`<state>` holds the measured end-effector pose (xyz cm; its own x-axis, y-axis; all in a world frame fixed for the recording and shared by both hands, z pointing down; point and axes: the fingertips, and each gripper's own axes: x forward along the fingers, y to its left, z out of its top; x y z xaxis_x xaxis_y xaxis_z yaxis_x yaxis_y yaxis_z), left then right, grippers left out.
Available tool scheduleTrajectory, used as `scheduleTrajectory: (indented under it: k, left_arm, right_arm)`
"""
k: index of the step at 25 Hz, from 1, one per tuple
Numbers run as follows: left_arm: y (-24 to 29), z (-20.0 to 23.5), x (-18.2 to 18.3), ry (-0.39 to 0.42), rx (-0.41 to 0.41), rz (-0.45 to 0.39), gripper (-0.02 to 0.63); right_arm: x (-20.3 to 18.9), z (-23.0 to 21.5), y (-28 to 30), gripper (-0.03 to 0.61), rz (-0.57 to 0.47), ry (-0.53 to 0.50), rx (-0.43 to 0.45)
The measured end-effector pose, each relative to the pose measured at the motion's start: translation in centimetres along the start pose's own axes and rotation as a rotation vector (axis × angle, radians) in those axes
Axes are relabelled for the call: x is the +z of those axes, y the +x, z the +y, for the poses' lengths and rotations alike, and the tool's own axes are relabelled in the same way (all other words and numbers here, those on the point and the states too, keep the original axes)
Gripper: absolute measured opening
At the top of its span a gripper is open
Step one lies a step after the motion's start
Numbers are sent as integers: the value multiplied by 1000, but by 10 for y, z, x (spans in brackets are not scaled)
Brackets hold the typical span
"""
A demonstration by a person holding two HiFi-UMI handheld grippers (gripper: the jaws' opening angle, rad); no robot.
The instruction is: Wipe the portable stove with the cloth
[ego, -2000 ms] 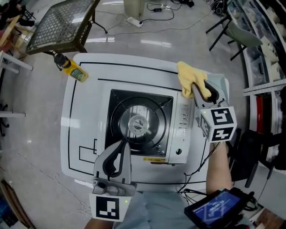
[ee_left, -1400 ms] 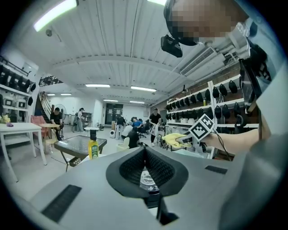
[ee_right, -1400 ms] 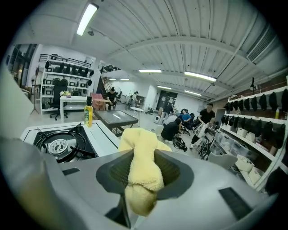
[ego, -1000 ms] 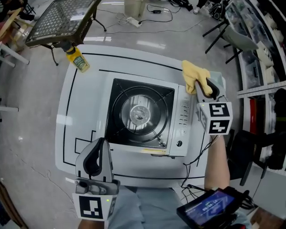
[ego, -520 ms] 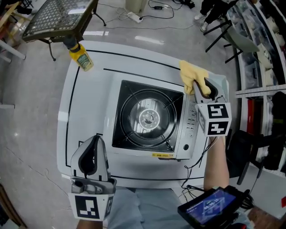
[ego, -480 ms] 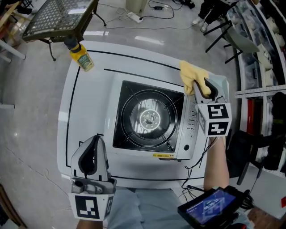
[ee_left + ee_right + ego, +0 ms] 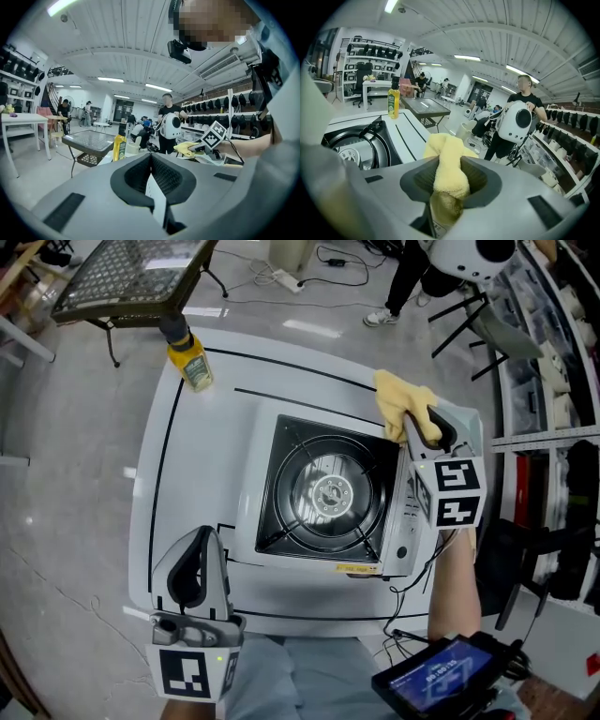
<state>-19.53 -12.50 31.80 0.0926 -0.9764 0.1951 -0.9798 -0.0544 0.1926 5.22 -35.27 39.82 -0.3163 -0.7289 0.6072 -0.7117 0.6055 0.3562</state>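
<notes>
R gripper (image 7: 419,424) clamped on the yellow cloth (image 7: 398,397); cloth bunches out past the jaws, just beside the far-right corner of the portable stove (image 7: 328,495), which sits mid white table (image 7: 178,484). L gripper (image 7: 192,570) jaws together, nothing btwn them, over table's near-left edge. Yellow bottle (image 7: 195,367) at far-left corner.

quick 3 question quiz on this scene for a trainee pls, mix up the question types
1. What does the right gripper hold? A) a sponge B) the yellow cloth C) nothing
2. True or false: the left gripper has its jaws together, with nothing between them.
3. Fill in: in the head view, the yellow bottle stands near the table's far ___ corner.
Key: 1 B; 2 true; 3 left.
</notes>
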Motion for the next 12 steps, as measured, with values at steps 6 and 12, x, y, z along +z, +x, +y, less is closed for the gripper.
scheduleTrajectory:
  k: [6,12]
  left_arm:
    - [-7,16,0,-8,15,-6,17]
    - [-13,37,5,-18,33,0,17]
  right_arm:
    - [14,18,6,140,4,-29,15]
    - [34,40,14,140,4,-49,36]
